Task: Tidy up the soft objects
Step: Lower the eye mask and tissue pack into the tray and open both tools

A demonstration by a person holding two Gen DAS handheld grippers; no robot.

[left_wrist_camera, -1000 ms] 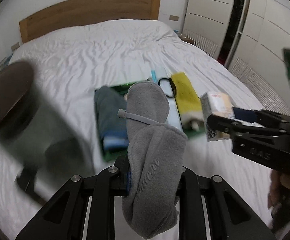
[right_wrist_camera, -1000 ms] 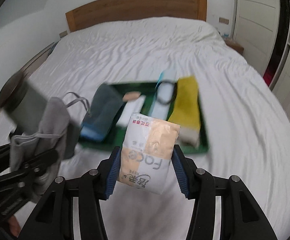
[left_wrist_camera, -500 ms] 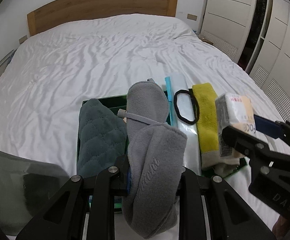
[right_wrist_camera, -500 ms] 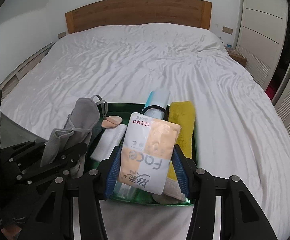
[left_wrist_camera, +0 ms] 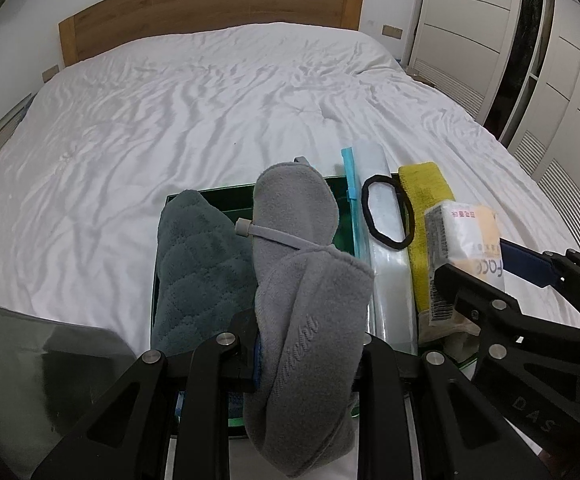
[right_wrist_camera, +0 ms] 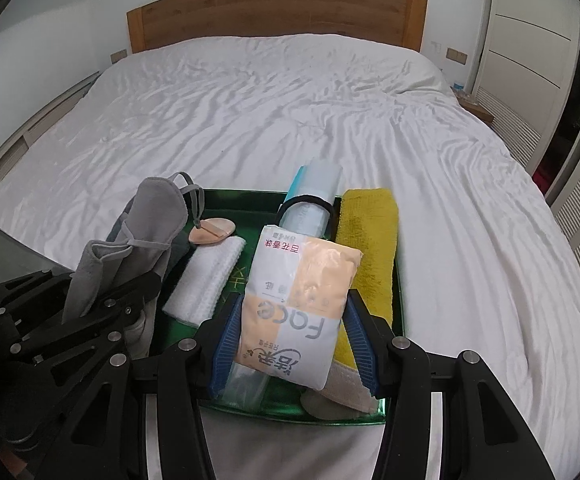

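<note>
Left wrist view: left hand-held gripper (left_wrist_camera: 305, 356) clamped on grey eye mask (left_wrist_camera: 301, 280), mask sticking up fwd btwn the fingers, strap w/ toggle across it. Just ahead & below, green tray (left_wrist_camera: 226, 196) on bed (left_wrist_camera: 210, 100); teal quilted cloth (left_wrist_camera: 198, 264) in tray to left of mask, black hair band (left_wrist_camera: 387, 212) on clear pouch (left_wrist_camera: 385, 264) to right, yellow towel (left_wrist_camera: 425, 216) beyond that.

Right wrist view: right hand-held gripper (right_wrist_camera: 295, 336) clenched on tissue pack (right_wrist_camera: 301, 300), held over tray's near-right part. White folded cloth (right_wrist_camera: 210, 276) & tan powder puff (right_wrist_camera: 212, 230) in tray, fwd-left of pack.
</note>
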